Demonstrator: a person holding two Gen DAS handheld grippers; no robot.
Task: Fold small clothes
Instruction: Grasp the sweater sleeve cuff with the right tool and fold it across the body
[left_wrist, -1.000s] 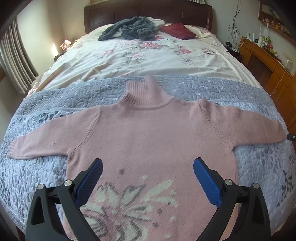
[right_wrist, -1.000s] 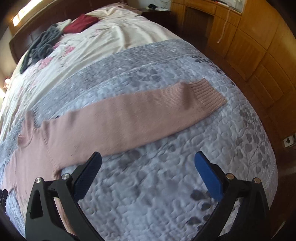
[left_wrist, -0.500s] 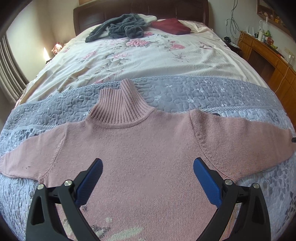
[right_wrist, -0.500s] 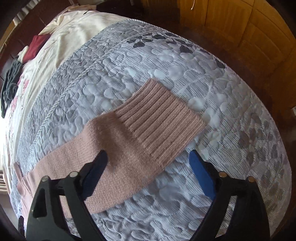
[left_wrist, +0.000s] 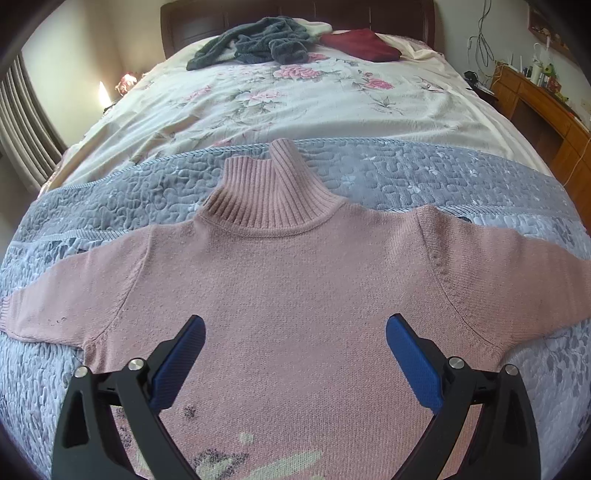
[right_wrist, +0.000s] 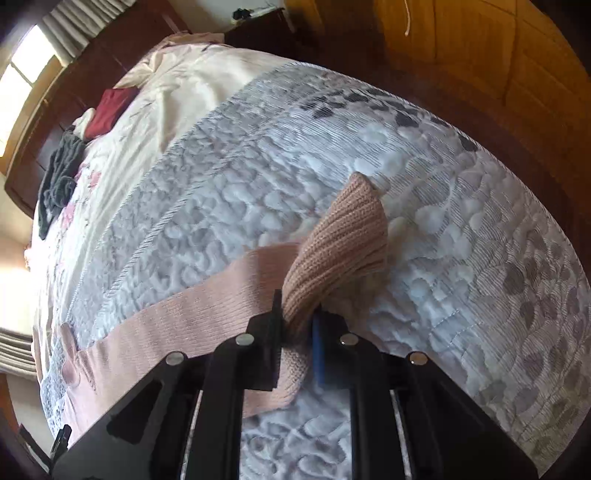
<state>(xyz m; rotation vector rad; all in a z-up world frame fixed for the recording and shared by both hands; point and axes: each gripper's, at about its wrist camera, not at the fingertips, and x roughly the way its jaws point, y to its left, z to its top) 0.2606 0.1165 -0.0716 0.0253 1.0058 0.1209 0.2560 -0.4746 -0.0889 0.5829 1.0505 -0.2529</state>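
Clamped on the ribbed cuff (right_wrist: 343, 243), the right gripper (right_wrist: 299, 325) lifts it, probably to fold the sleeve inward. Left gripper (left_wrist: 295, 350), fingers apart, hovers over the pink sweater (left_wrist: 295, 295), which lies flat on the bed's grey quilt (left_wrist: 424, 181); beyond are the floral sheet (left_wrist: 295, 99) and wooden furniture (left_wrist: 535, 99).

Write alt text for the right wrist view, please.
The right gripper is shut on the ribbed cuff of a pink sweater, bunching it above a grey quilt. The sleeve runs left across the bed.
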